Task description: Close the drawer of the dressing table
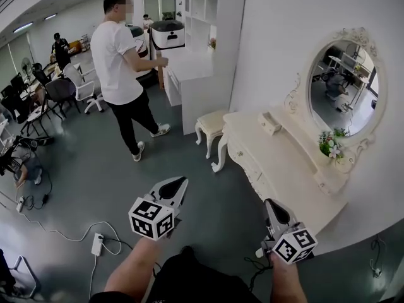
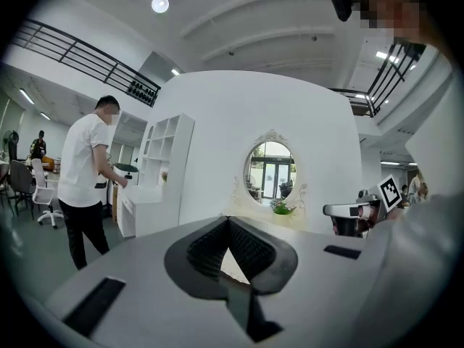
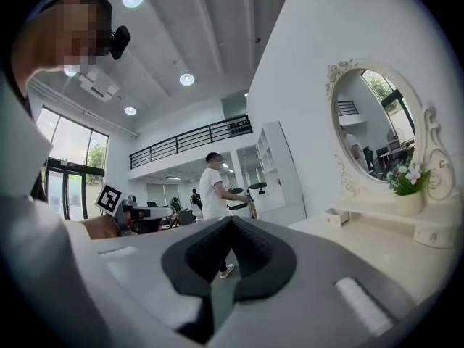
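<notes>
Both arms are extended forward at a low height. The left gripper (image 1: 181,183) is carried on the bare left forearm (image 1: 134,269) and points roughly level. Its jaws meet at the tips and enclose nothing. The right gripper (image 1: 269,202), on the right forearm (image 1: 288,284), is likewise level, with its jaws together and empty. The two grippers are well apart, and each marker cube faces upward.

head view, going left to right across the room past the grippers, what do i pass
white office chair → person in a white t-shirt → stool → dressing table → mirror
</notes>
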A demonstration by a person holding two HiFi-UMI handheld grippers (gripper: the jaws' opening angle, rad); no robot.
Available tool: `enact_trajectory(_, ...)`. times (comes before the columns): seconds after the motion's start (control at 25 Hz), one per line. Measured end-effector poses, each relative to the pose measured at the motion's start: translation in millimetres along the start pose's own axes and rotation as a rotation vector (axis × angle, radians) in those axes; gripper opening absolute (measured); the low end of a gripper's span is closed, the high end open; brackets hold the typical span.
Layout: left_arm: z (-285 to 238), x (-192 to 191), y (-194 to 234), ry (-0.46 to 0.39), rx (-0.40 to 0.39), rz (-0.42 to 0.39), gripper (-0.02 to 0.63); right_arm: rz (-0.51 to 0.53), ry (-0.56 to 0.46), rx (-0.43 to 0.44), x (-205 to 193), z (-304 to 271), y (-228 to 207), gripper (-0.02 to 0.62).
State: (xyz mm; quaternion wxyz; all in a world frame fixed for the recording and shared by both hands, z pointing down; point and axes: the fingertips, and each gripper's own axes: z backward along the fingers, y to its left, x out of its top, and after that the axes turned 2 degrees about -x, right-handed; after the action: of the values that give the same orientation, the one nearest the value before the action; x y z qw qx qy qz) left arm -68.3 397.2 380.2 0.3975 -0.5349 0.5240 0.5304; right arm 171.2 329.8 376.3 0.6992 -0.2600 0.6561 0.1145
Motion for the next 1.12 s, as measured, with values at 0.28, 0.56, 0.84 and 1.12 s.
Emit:
enact_trajectory(0.28, -28, -6, 13, 0.011, -0.033, 0.015, 0.003, 0.019, 0.020, -0.001, -1, -22, -10, 0.010)
enact_trajectory(0.56, -91, 7, 51, 0.002, -0.059, 0.022, 0.003, 0.047, 0.027, -0.032, 13, -75, -49, 0.010)
enact_trajectory(0.84, -155, 21, 102, 0.027, -0.101, 0.022, 0.003, 0.028, 0.052, -0.059, 14, -149, -77, 0.010)
enact_trajectory(1.12, -204, 36, 159, 0.029, -0.114, 0.000, 0.003, 0.036, 0.081, -0.084, 16, -223, -93, 0.011)
